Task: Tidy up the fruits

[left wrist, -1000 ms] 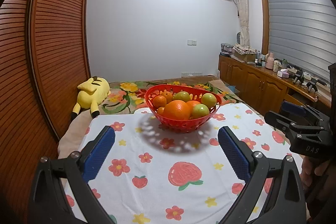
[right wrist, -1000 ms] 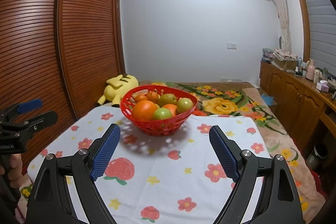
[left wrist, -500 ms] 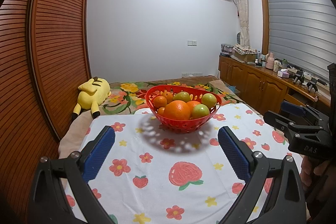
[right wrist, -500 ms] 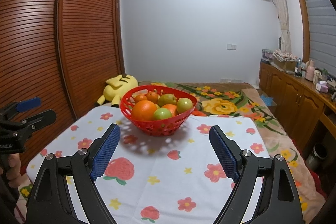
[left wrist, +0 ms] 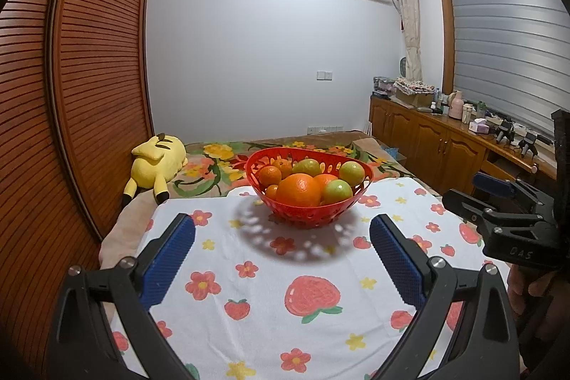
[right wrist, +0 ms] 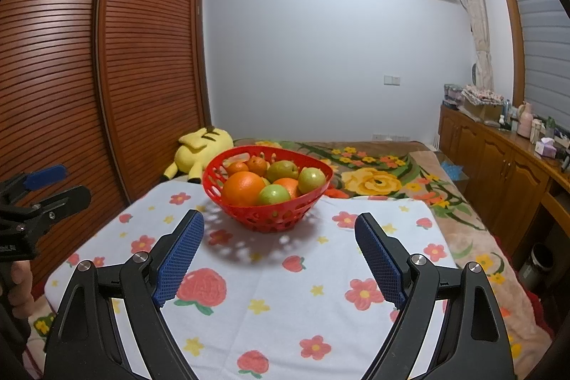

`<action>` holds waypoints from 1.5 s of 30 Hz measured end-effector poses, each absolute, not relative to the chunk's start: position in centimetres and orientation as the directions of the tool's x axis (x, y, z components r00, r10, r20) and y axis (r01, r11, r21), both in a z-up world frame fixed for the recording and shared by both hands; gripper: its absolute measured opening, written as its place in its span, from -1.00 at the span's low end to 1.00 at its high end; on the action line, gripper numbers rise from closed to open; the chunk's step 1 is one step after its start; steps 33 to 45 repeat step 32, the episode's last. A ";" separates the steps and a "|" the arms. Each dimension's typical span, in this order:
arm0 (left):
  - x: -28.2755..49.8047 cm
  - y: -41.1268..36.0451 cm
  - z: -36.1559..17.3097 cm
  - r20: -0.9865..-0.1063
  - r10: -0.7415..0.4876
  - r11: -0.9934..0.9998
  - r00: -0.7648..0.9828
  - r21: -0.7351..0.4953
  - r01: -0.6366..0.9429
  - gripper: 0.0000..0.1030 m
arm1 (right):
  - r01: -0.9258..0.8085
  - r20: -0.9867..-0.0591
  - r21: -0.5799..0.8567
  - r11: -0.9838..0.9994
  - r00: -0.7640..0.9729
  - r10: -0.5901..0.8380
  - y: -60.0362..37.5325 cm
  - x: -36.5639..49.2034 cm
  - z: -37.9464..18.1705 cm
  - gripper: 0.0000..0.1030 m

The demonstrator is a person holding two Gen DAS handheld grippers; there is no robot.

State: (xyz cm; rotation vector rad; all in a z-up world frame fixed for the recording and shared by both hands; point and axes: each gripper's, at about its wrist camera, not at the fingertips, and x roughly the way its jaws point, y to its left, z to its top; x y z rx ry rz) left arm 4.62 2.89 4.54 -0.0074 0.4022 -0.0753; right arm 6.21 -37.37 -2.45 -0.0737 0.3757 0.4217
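Note:
A red perforated basket (left wrist: 310, 214) (right wrist: 270, 216) stands at the far side of a table with a white flowered cloth (left wrist: 270, 284) (right wrist: 285, 291). It holds a big orange (left wrist: 298, 190) (right wrist: 244, 188), smaller tangerines (left wrist: 269, 175) and green round fruits (left wrist: 337, 192) (right wrist: 274, 194). My left gripper (left wrist: 281, 237) is open, short of the basket, nothing between its blue pads. My right gripper (right wrist: 279, 234) is likewise open and empty, just before the basket. Each gripper also shows at the edge of the other's view, held by a hand.
A yellow plush toy (left wrist: 156, 162) (right wrist: 199, 148) lies on the flowered bed (right wrist: 374, 173) behind the table. A slatted wooden wardrobe (left wrist: 71, 95) stands on the left. Wooden cabinets (left wrist: 445, 145) with small items line the right wall.

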 end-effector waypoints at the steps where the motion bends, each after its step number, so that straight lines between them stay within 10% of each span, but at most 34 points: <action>1: 4.6 2.9 4.6 -0.390 -0.075 0.997 0.918 -0.021 0.072 0.93 | -0.413 -0.371 0.009 0.911 0.844 0.387 -37.4 6.2 -2.5 0.72; 45: 4.3 2.7 4.9 -0.382 -0.069 0.998 0.922 -0.017 0.068 0.93 | -0.405 -0.367 0.008 0.914 0.849 0.380 -37.9 6.2 -2.0 0.72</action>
